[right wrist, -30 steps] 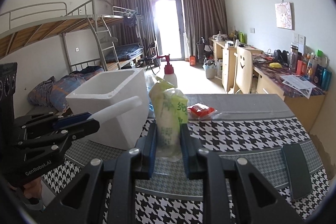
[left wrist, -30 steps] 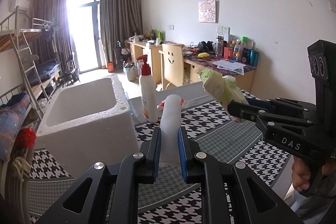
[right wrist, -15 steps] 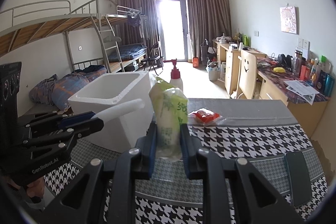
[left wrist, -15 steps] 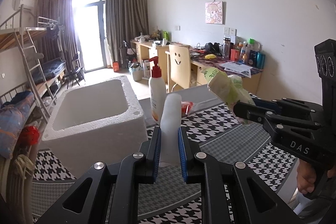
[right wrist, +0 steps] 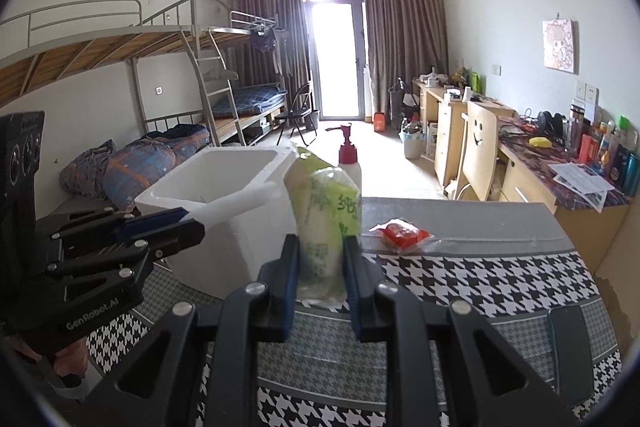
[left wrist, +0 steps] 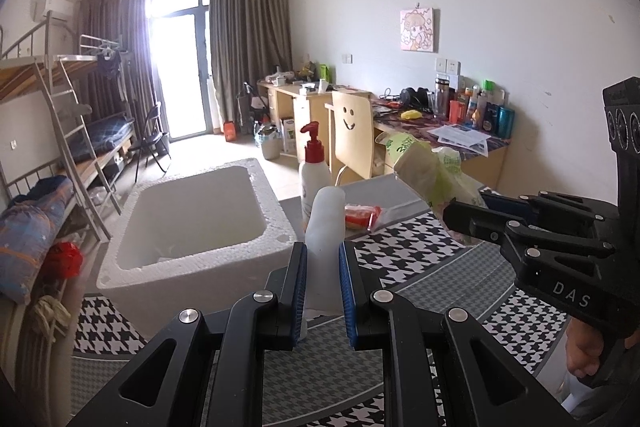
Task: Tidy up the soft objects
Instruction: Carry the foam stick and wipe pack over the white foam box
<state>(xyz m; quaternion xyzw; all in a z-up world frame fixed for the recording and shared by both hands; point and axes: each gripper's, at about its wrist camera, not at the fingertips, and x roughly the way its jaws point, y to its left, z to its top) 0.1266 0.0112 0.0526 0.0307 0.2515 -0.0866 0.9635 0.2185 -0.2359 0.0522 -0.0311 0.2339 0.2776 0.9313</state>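
My left gripper (left wrist: 323, 263) is shut on a white foam roll (left wrist: 325, 223), held above the table to the right of the white foam box (left wrist: 192, 223). The roll (right wrist: 240, 201) and left gripper (right wrist: 176, 225) also show in the right wrist view. My right gripper (right wrist: 321, 255) is shut on a green and white plastic pack (right wrist: 326, 211), held above the table. That pack (left wrist: 428, 173) and the right gripper (left wrist: 468, 219) show at the right of the left wrist view. The foam box (right wrist: 224, 179) is open on top.
A pump bottle with a red top (left wrist: 314, 167) stands behind the box. A red item in clear wrap (right wrist: 402, 233) lies on the houndstooth tablecloth (right wrist: 480, 287). A dark phone (right wrist: 574, 343) lies at the right. A chair and cluttered desks stand beyond.
Both grippers have risen and shifted a little with their loads; the foam box now shows more of its inside. Both grips are unchanged.
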